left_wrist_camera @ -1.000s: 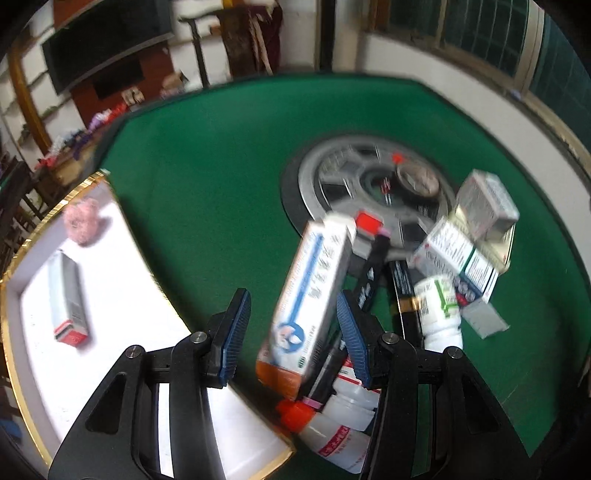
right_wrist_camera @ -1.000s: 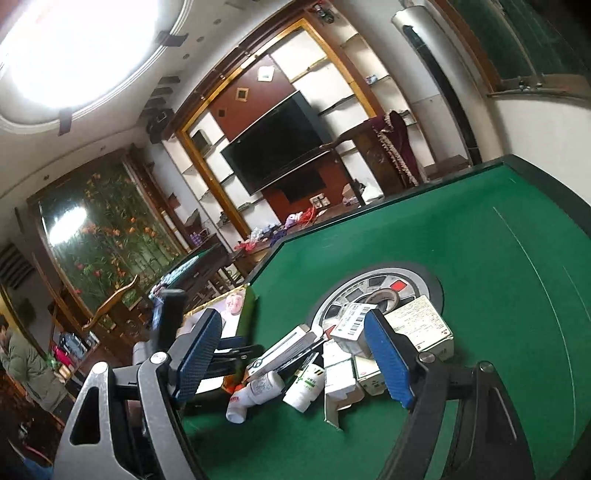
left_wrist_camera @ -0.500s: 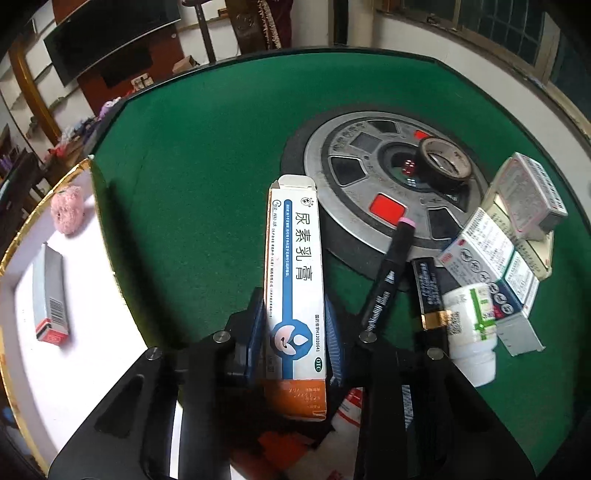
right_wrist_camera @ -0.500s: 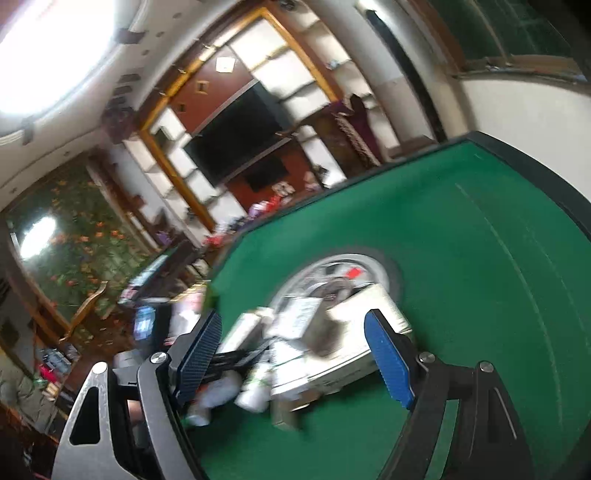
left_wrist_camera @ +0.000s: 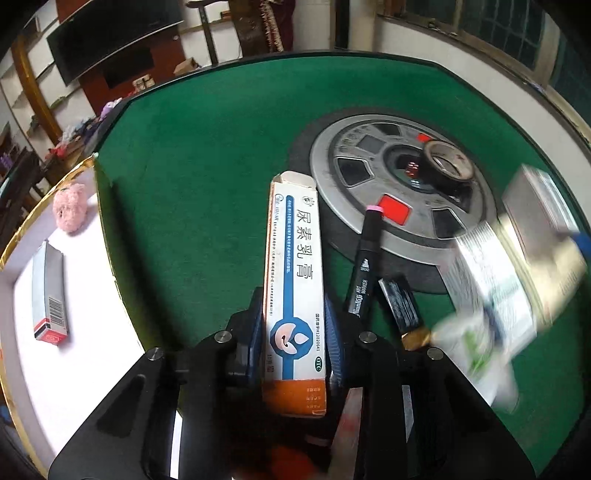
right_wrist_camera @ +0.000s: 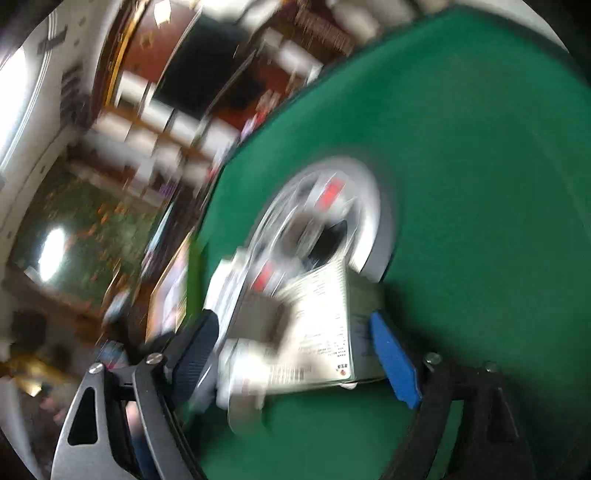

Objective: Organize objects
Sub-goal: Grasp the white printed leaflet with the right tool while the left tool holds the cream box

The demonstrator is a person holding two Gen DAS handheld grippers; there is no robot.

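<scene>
A green counter point(left_wrist_camera: 207, 177) carries a grey disc point(left_wrist_camera: 373, 162) at its middle, a marker point(left_wrist_camera: 364, 266), blurred boxes point(left_wrist_camera: 517, 258), and a white tray point(left_wrist_camera: 85, 332) at its left edge.

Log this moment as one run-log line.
left claw: shut on ointment box | right claw: opening, astride blurred silver box, pads clear | white tray: grey carton, pink toy

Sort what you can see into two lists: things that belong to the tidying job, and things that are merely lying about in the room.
Part of the job:
- ointment box, clamped in the left tongs
- white tray with small grey box and pink fluffy toy
- marker
- tape roll
- white box between the opening right tongs

Just lying about:
- television
- window
</scene>
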